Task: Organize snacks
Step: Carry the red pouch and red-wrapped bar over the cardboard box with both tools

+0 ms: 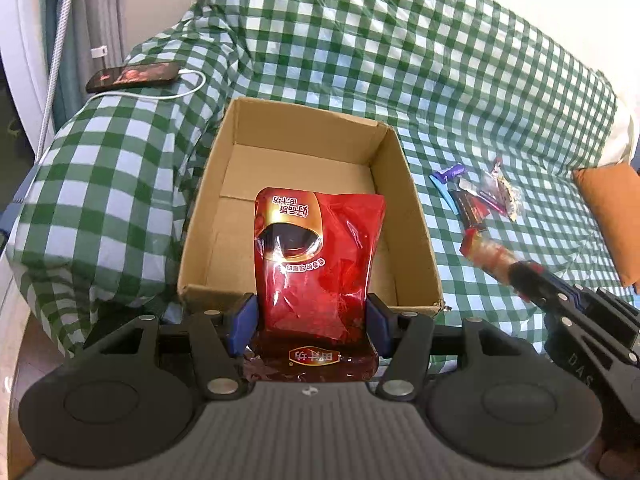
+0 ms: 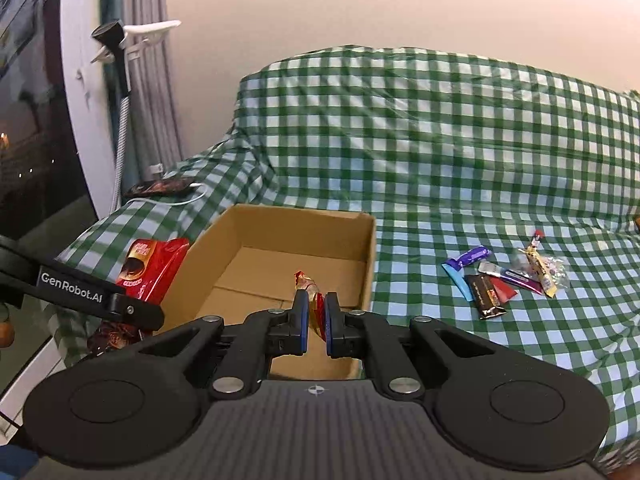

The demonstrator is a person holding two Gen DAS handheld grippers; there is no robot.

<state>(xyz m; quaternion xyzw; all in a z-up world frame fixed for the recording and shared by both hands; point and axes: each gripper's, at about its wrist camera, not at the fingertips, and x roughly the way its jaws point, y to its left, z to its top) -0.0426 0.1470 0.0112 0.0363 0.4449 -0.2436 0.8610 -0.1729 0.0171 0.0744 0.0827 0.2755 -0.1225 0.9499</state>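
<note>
While both loads hang over box [image 1: 416,216]: left gripper [image 1: 311,322] pinches red bag [image 1: 320,256] above near wall; right gripper [image 2: 316,316] pinches small candy [image 2: 310,288]. Lower before releasing, one at a time. Loose snacks [image 2: 508,280] wait on cloth [image 2: 440,140].

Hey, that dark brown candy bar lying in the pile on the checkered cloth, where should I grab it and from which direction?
Grip the dark brown bar across its narrow width at the near end, coming from above: it lies flat, and that end juts clear of the red wrapper.
</note>
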